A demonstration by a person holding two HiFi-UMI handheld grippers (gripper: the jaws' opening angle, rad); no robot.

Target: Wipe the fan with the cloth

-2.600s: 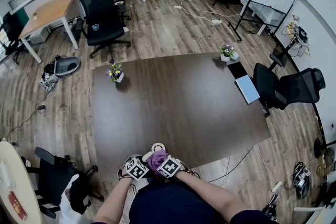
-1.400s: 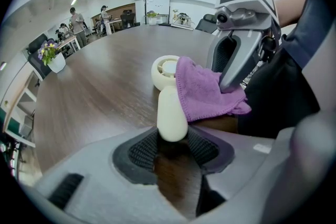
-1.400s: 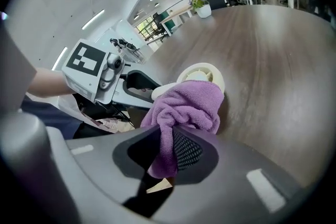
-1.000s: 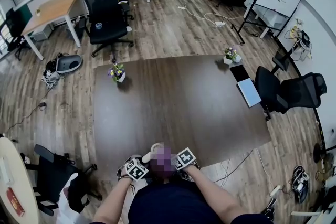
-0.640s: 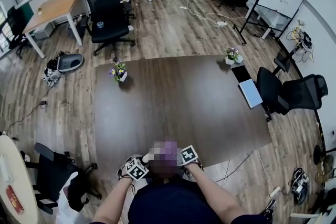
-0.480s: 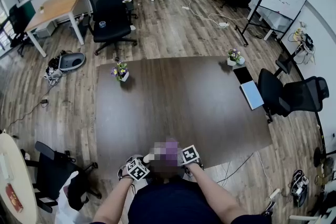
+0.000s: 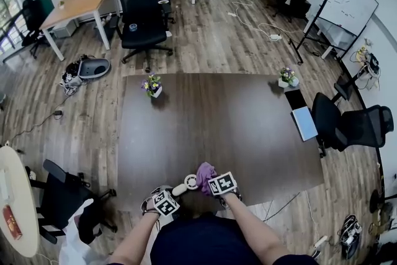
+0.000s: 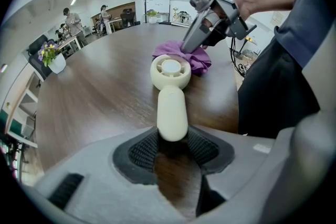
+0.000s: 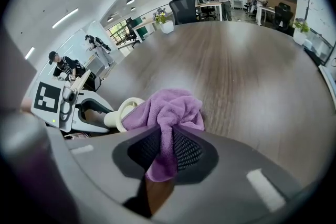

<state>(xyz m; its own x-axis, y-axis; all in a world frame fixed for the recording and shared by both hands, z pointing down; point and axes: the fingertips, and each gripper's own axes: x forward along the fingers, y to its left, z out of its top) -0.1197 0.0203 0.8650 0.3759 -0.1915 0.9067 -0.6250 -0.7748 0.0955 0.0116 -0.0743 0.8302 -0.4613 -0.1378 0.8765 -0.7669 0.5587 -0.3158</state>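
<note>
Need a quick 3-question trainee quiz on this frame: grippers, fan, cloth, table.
1. Multiple choice: what is the left gripper shut on?
A) a cup
B) the handle of the fan
C) nothing

2. True or false: the right gripper is shut on the purple cloth.

3. Count: how many potted plants stand on the table?

Key: 1 B. 2 true. 3 two, one at each far corner.

Cream fan [image 8: 170,73] beside purple cloth [image 9: 169,106]
</note>
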